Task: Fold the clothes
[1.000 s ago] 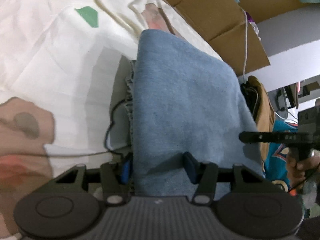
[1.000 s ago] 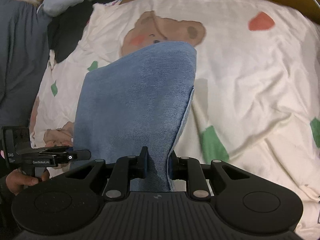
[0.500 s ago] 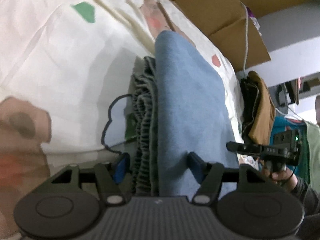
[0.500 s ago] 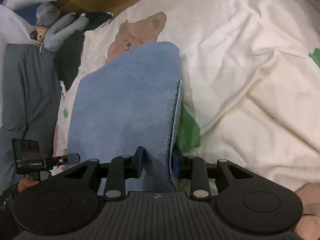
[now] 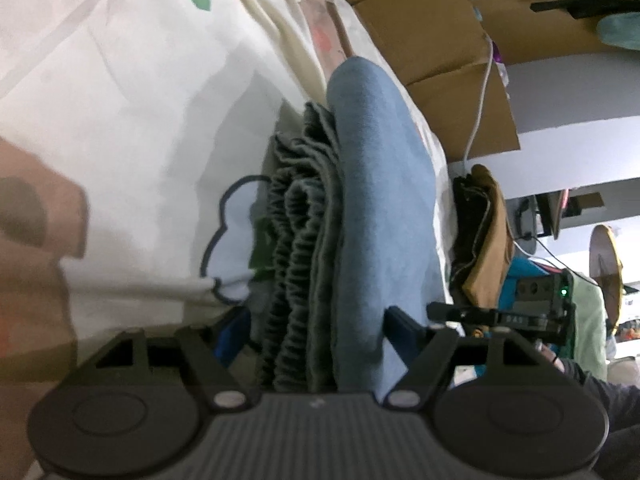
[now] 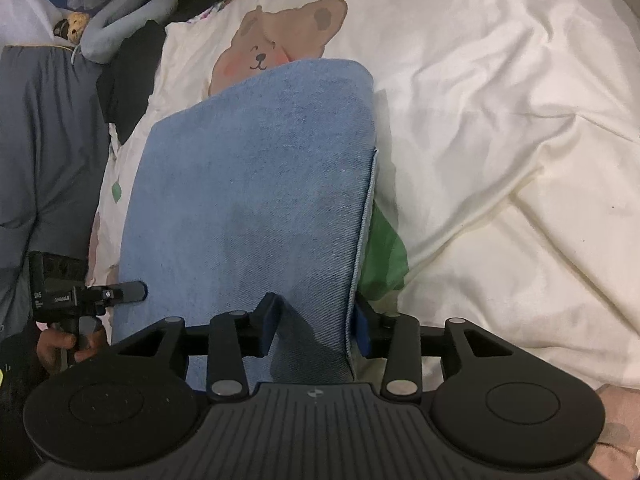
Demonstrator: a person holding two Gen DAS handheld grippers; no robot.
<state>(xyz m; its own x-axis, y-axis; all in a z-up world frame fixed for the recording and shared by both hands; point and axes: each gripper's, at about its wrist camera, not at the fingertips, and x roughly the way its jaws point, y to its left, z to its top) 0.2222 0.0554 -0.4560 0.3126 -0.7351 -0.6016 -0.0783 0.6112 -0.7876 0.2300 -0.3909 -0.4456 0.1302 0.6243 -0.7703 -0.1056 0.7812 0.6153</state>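
A: From the right wrist, what's there?

B: The flat top of the folded jeans [image 6: 256, 184], pale blue denim lying on the bed [image 6: 500, 128], with the far fold covering the lower part of a bear print [image 6: 276, 44]. The right gripper [image 6: 316, 330] has the near right corner of the jeans between its jaws. The jaws are opening, and the pads stand off the cloth on both sides, so nothing is clamped.

A: And the left wrist?

B: It shows what the other view hides: the jeans' [image 5: 384, 216] side edge. Under the blue top layer sits a dark grey gathered waistband [image 5: 304, 240], stacked in ruffled folds against the sheet. The left gripper [image 5: 316, 328] straddles that whole stack, fingers wide apart and opening. The stack is between them, but I see no pad pressing on it.

A: Anything else?

B: In the right view, a grey plush toy [image 6: 116, 28] and dark clothing at the bed's far left corner, and a hand [image 6: 68, 346] gripping the left gripper's handle at the left edge. The left view gives the other side: cardboard [image 5: 432, 44] past the bed's far edge, a brown garment [image 5: 488, 232] hanging off the bed's right edge, and the right gripper [image 5: 444, 312] reaching in from the right.
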